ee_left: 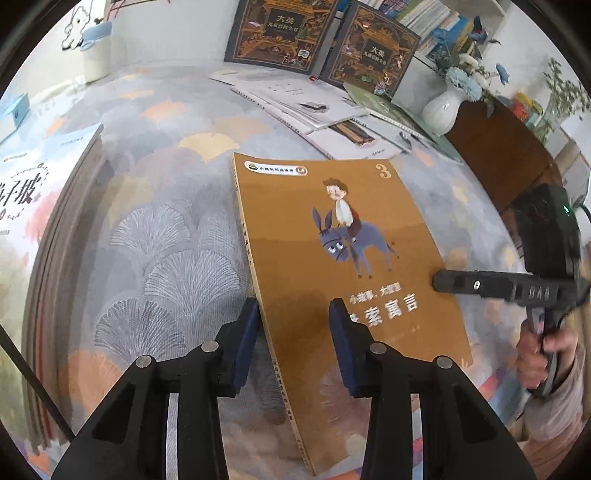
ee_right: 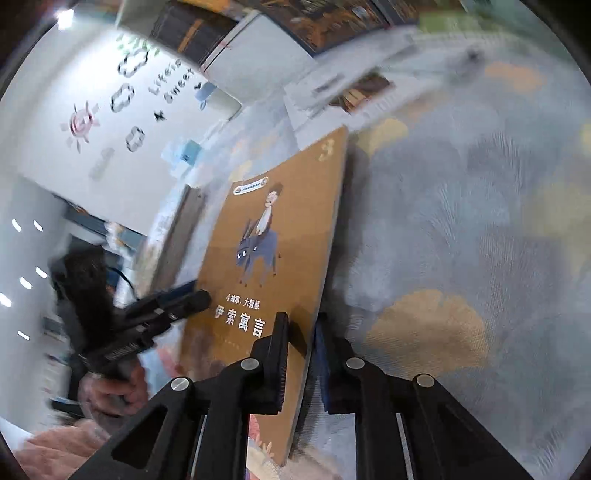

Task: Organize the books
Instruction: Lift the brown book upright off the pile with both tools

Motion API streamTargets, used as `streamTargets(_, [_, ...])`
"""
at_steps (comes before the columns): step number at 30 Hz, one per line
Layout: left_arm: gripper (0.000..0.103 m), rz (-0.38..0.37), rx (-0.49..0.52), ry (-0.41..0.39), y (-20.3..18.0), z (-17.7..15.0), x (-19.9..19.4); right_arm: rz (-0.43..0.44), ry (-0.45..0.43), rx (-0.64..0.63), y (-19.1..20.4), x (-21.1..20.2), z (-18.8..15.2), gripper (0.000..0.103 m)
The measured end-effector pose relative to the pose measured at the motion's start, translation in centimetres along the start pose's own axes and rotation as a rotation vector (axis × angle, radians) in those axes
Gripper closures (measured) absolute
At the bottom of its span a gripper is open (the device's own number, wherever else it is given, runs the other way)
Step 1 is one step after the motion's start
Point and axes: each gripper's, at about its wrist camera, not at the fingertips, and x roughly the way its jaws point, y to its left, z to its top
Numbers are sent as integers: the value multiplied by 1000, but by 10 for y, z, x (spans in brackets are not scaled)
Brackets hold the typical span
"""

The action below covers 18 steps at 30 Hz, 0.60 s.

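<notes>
An orange-brown book [ee_left: 343, 236] with a boy on a donkey on its cover is held tilted above the patterned rug [ee_left: 166, 229]. My right gripper [ee_right: 301, 321] is shut on the book [ee_right: 269, 258], one pad on the cover and the other behind the near right edge. In the left wrist view the right gripper [ee_left: 437, 281] meets the book's right edge. My left gripper [ee_left: 297, 310] is open and straddles the spine edge, with one finger left of the spine and one over the cover. Neither pad presses the book. The left gripper [ee_right: 201, 293] shows at the book's left edge.
A tall stack of books [ee_left: 22, 221] stands at the left. Two dark ornate books [ee_left: 280, 29] lean at the back, with white booklets [ee_left: 321, 110] spread before them. A white vase [ee_left: 443, 107] and a brown cabinet [ee_left: 498, 147] stand at the right.
</notes>
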Motion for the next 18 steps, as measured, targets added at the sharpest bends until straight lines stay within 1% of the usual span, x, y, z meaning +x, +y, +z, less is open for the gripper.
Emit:
streamTargets(1, [67,-3,9,-7,0,1,-4,-33,-16,-76,15,-4,0,90])
streamTargets(3, [67,12,32,-15,-1,4,-10,-49,-35,-139,32,-12,1,90])
streamTargets(5, [67,26,47,-21,-1,5,-15,-32,-54,-152,42,-19,0,90])
streamTargets(8, [67,-26,12,-13,7,8,-21,-24,-77,-161,47,-30,-2,89])
streamTargets(12, [67,-44,13,-29,11,9,-33,-14,-82,-163,56,-34,-4,89])
streamTargets(18, [67,-35,39,-95,16,21,-62,-4,-99,-172,83,-32,3,89])
